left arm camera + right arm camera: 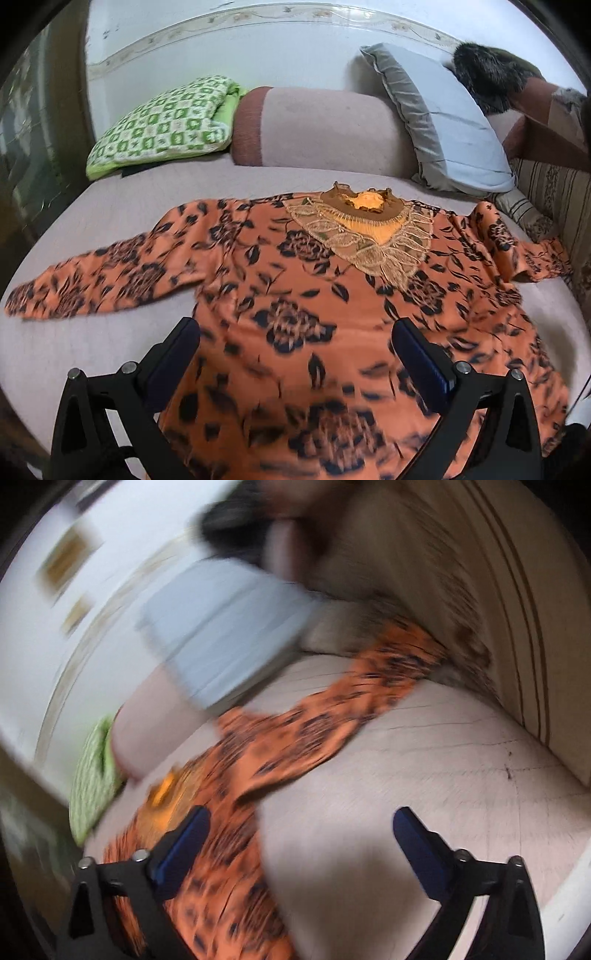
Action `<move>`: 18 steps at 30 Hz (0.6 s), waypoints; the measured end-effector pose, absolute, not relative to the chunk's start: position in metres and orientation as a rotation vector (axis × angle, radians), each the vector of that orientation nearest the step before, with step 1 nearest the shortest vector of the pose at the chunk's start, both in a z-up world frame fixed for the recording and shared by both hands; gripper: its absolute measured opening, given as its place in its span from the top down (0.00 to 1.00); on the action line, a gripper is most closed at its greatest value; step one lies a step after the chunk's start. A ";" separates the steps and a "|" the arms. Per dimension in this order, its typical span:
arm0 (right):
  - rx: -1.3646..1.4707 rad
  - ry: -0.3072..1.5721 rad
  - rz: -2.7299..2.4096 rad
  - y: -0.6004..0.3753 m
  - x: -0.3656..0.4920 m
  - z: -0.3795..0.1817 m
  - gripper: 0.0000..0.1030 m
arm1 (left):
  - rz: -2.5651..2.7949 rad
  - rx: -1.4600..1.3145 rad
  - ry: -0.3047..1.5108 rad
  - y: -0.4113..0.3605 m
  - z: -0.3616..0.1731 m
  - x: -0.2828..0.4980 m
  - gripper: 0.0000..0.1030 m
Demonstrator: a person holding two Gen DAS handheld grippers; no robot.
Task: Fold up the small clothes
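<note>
An orange blouse with dark flower print [295,295] lies flat on the bed, front up, with a lace collar [365,236] toward the pillows. Its left sleeve [103,280] is spread out to the left and its right sleeve [517,243] is bunched at the right. My left gripper [295,332] is open above the blouse's body, holding nothing. In the blurred right wrist view the blouse [229,849] runs under the left finger and its right sleeve [332,720] stretches away. My right gripper [301,821] is open and empty over the bed beside the blouse.
The bed has a pale pink cover [74,362]. At its head lie a green checked pillow [162,125], a pink bolster [317,125] and a grey-blue pillow [454,122]. A dark furry thing [487,74] sits at the far right. A striped upholstered side [517,609] borders the bed's right.
</note>
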State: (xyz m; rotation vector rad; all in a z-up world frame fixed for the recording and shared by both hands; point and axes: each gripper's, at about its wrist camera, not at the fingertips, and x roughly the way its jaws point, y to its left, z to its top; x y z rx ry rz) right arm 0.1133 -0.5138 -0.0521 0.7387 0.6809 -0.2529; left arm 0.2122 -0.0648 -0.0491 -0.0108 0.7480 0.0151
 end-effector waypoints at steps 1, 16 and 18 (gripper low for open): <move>0.756 0.685 -0.293 -0.533 0.125 -0.059 0.23 | 0.019 0.001 0.744 -0.065 -0.054 0.219 0.00; 0.899 0.718 -0.630 -0.662 0.253 -0.131 0.92 | 0.002 -0.037 0.810 -0.066 -0.101 0.255 0.00; 0.824 0.719 -0.630 -0.655 0.259 -0.119 0.94 | 0.008 -0.053 0.805 -0.062 -0.098 0.254 0.00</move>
